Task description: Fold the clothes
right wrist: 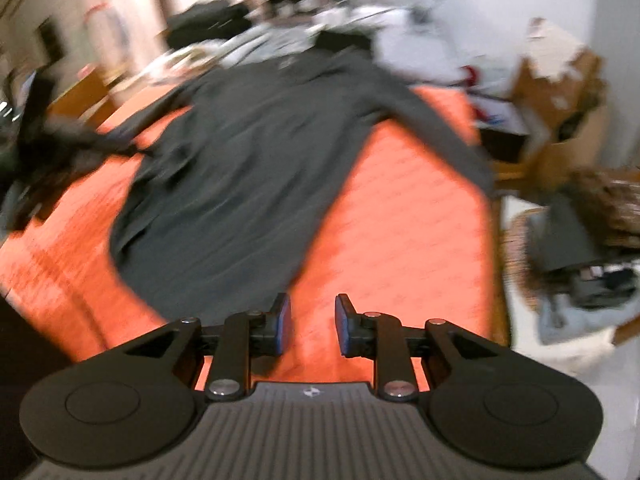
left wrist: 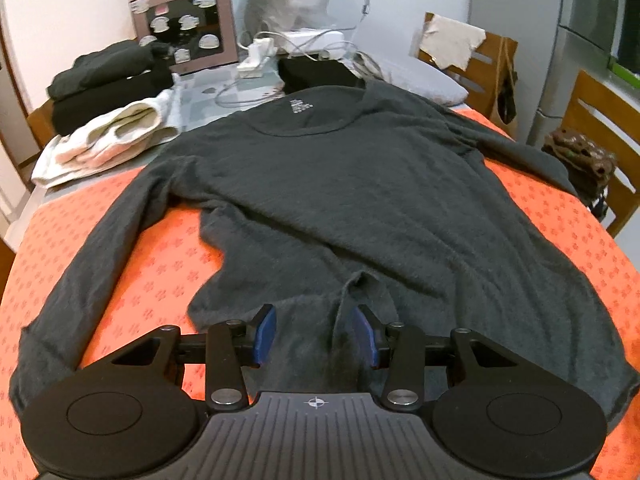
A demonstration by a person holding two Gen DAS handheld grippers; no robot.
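While the dark grey long-sleeved shirt [left wrist: 352, 184] lies spread face-up on the orange patterned cloth [left wrist: 132, 248] that covers the surface, the left hand-held gripper [left wrist: 316, 330] sits low over the shirt's near hem. Its blue pads [left wrist: 266, 334] stand apart, and a raised fold of the hem [left wrist: 346, 320] runs up between them, close against the right-hand pad; whether either pad presses the fabric cannot be told from this view. The shirt's collar points away from the camera, one sleeve trails down the left side toward the near edge, and the other reaches off to the right.

Seen through the right wrist camera, which is heavily blurred, the right hand-held gripper [right wrist: 311, 326] hovers over bare orange cloth just beside the shirt's lower right corner. Its jaws are parted with nothing between them, so it is released.

Beyond the collar, a stack of folded dark clothes [left wrist: 108, 80] sits at the far left of the surface, with a white towel [left wrist: 104, 140] bunched in front of it. Wooden chairs [left wrist: 596, 128] stand along the right side.
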